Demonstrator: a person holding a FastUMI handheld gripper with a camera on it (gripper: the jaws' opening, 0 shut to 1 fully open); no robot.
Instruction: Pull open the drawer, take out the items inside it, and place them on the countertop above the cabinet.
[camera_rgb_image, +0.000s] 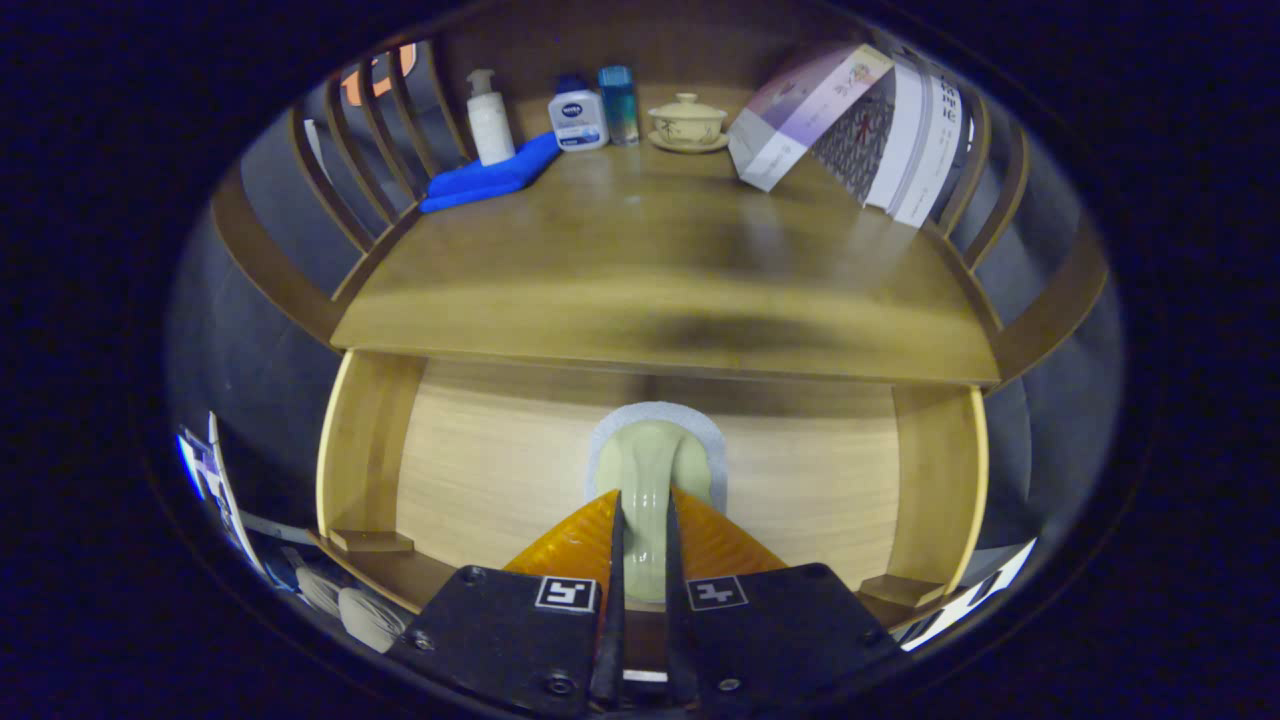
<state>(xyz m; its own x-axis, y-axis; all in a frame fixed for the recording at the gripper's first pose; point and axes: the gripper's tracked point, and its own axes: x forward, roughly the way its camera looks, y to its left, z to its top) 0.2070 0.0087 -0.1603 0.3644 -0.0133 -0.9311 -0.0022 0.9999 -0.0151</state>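
The wooden drawer (365, 450) stands pulled open below the countertop (650, 270), its pale floor showing. A pale green spoon-shaped item (655, 462) points away from me over the drawer floor, with its wide end over a grey-white round pad (712, 440). My gripper (643, 515) is shut on the item's narrow handle, which runs back between the two fingers. I cannot tell whether the item is touching the pad or is lifted off it.
At the back of the countertop stand a white pump bottle (489, 118), a blue folded cloth (490, 175), two small bottles (577, 118), a lidded tea bowl (687, 122) and leaning books (860, 130). Slatted wooden rails (350, 130) fence both sides.
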